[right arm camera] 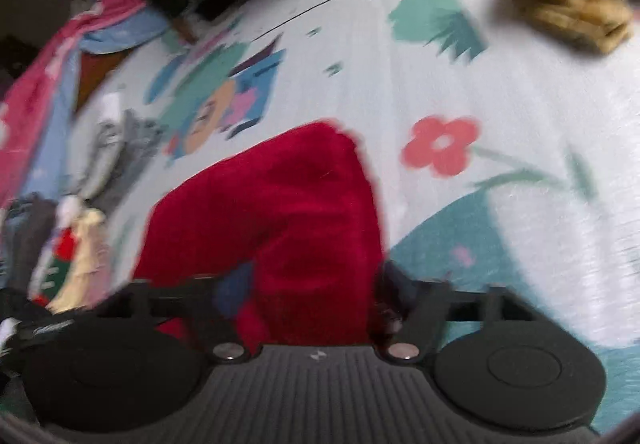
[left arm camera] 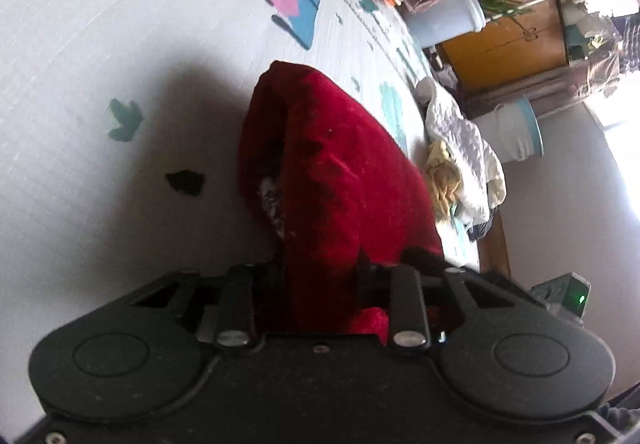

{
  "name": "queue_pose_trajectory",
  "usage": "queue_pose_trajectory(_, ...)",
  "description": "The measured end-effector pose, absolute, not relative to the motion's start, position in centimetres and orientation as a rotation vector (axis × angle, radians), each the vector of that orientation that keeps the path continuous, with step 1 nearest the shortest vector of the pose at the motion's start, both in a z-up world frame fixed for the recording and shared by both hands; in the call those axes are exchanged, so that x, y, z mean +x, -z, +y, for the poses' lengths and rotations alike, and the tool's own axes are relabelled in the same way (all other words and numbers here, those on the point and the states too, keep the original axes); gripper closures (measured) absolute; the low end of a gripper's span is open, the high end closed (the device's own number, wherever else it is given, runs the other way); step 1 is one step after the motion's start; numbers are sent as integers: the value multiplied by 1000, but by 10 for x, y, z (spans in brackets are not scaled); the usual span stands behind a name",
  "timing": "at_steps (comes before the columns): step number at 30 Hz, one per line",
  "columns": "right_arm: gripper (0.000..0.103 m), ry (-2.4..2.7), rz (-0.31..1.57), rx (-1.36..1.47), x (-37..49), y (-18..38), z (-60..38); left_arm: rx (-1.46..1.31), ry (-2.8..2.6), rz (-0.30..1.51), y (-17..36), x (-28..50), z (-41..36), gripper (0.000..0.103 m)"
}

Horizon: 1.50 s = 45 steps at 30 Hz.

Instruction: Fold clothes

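Note:
A dark red velvet garment [left arm camera: 340,172] lies bunched on a white bedsheet [left arm camera: 80,24] printed with cartoon figures and leaves. In the left wrist view its near end runs up between the fingers of my left gripper [left arm camera: 320,272], which is shut on a thick fold of it. The right wrist view is blurred. It shows the same red garment [right arm camera: 288,204] rising from the sheet [right arm camera: 520,104] into my right gripper [right arm camera: 312,284], and the cloth fills the gap between those fingers. Both pairs of jaws stand wide around the bulky fabric.
A white quilted garment [left arm camera: 460,148] and a yellowish cloth [left arm camera: 440,180] lie at the bed's far edge, with pale tubs [left arm camera: 516,132] and a wooden cabinet [left arm camera: 504,40] beyond. A tan knit [right arm camera: 568,12], a grey garment [right arm camera: 116,148] and a mixed clothes pile [right arm camera: 72,236] lie around the red garment.

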State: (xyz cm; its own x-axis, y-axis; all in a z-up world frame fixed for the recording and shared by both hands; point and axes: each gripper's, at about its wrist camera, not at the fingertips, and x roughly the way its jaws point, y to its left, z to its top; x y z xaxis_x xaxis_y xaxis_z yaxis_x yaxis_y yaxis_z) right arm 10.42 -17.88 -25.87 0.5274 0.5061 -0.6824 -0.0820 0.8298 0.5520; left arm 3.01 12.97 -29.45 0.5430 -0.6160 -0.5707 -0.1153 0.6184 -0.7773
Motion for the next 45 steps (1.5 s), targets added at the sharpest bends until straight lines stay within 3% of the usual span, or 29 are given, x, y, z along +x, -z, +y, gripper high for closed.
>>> queue_pose_trajectory(1, 23, -340, 940, 540, 104, 257, -186, -880, 340, 980, 294, 30, 134, 29)
queue_pose_trajectory(2, 20, -320, 932, 589, 105, 258, -194, -880, 334, 969, 292, 28, 138, 28)
queue_pose_trajectory(6, 20, -357, 979, 659, 110, 274, -203, -874, 322, 920, 283, 27, 148, 28)
queue_pose_trajectory(8, 29, -393, 1005, 712, 111, 286, -198, -877, 323, 941, 288, 35, 145, 28)
queue_pose_trajectory(10, 29, -386, 990, 737, 107, 291, -194, -885, 355, 964, 294, 42, 135, 29)
queue_pose_trajectory(11, 30, -381, 978, 743, 105, 292, -193, -884, 362, 973, 297, 45, 128, 37)
queue_pose_trajectory(12, 32, -376, 968, 749, 102, 292, -192, -886, 364, 986, 301, 46, 124, 55)
queue_pose_trajectory(13, 43, -372, 966, 750, 99, 292, -191, -892, 368, 1001, 305, 47, 119, 61)
queue_pose_trajectory(14, 65, -379, 972, 746, 98, 291, -188, -902, 371, 1006, 307, 47, 117, 65)
queue_pose_trajectory(18, 68, -421, 978, 743, 97, 286, -174, -920, 397, 985, 302, 42, 124, 71)
queue_pose_trajectory(28, 70, -746, 923, 619, 124, 227, -80, -994, 320, 767, 258, -19, 221, 72)
queue_pose_trajectory(35, 70, -1075, 1047, 417, 103, 216, 53, -1159, 35, 590, 263, -161, 298, 72)
queue_pose_trajectory(42, 70, -1453, 1133, 126, 24, 223, 204, -1247, -284, 468, 275, -324, 341, 72)
queue_pose_trajectory(45, 70, -1540, 1137, 84, -8, 219, 248, -1196, -351, 456, 266, -359, 362, 72)
